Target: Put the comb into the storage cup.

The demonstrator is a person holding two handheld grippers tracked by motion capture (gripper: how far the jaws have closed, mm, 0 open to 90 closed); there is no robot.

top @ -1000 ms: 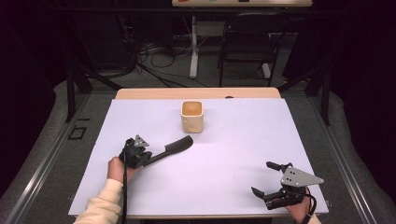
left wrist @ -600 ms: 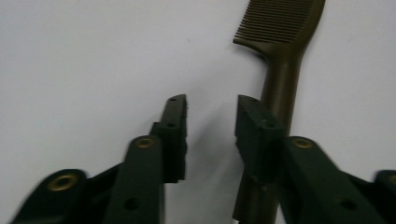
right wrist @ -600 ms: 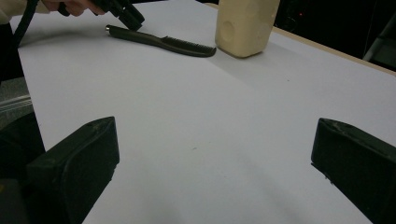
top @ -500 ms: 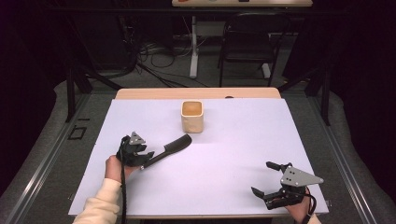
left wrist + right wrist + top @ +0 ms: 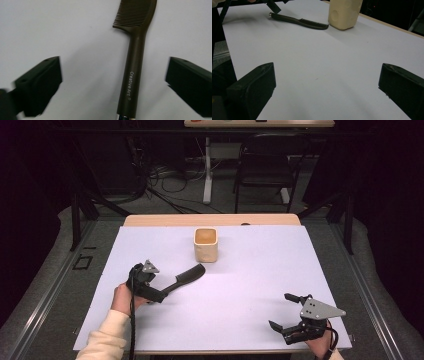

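L gripper [image 5: 167,292] over comb [image 5: 187,275], jaws wide.
Comb lies flat on the table [image 5: 250,270], left of centre, handle between my L jaws w/o touching, teeth end toward the cup [image 5: 205,244] nr the far edge. R gripper [image 5: 287,312] sits nr the near right corner, jaws also wide, holding nothing.
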